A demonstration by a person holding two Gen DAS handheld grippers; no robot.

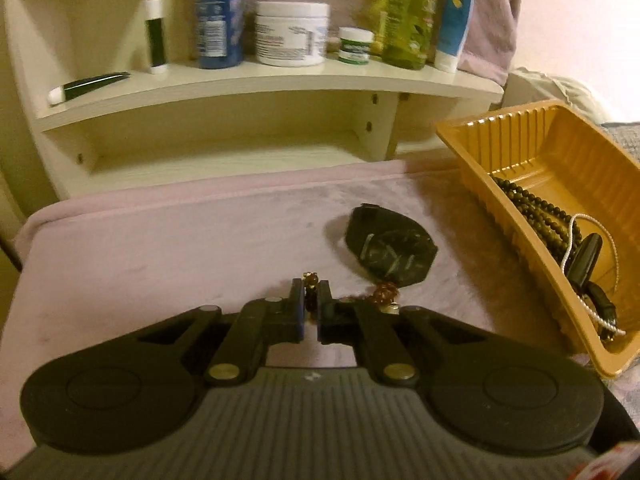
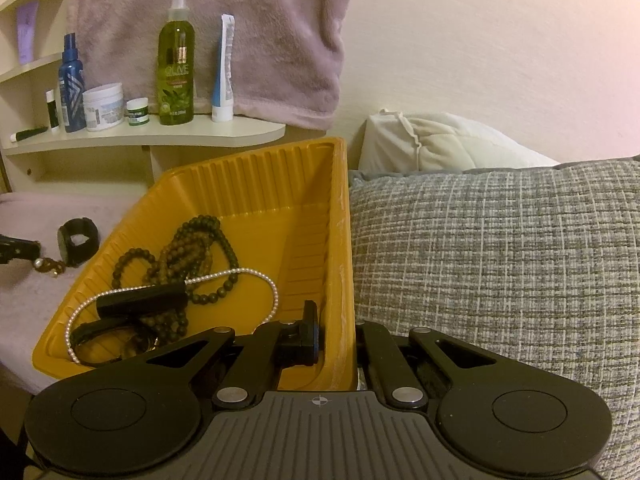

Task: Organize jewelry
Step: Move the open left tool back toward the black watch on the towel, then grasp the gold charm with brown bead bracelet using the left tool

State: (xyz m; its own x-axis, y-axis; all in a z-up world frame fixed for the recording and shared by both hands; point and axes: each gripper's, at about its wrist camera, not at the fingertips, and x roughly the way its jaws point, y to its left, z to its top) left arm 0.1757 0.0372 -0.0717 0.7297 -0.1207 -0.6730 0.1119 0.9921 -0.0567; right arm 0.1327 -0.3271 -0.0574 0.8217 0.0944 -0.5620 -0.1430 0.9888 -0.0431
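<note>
While the right gripper (image 2: 336, 336) is clamping the yellow tray's (image 2: 256, 184) wall, the left gripper (image 1: 311, 304) is pinching the beaded bracelet (image 1: 384, 293) at its fingertips; lifting it rightward into the tray probably comes next.

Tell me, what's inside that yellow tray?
The yellow tray holds dark bead necklaces, a pearl strand and a black watch lying over them. The right gripper clamps its side wall, hiding the tray's near corner.

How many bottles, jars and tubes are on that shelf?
7: a lying tube at the left end, then a stick, blue bottle, white jar, small jar, green bottle, upright tube. More may be hidden.
</note>
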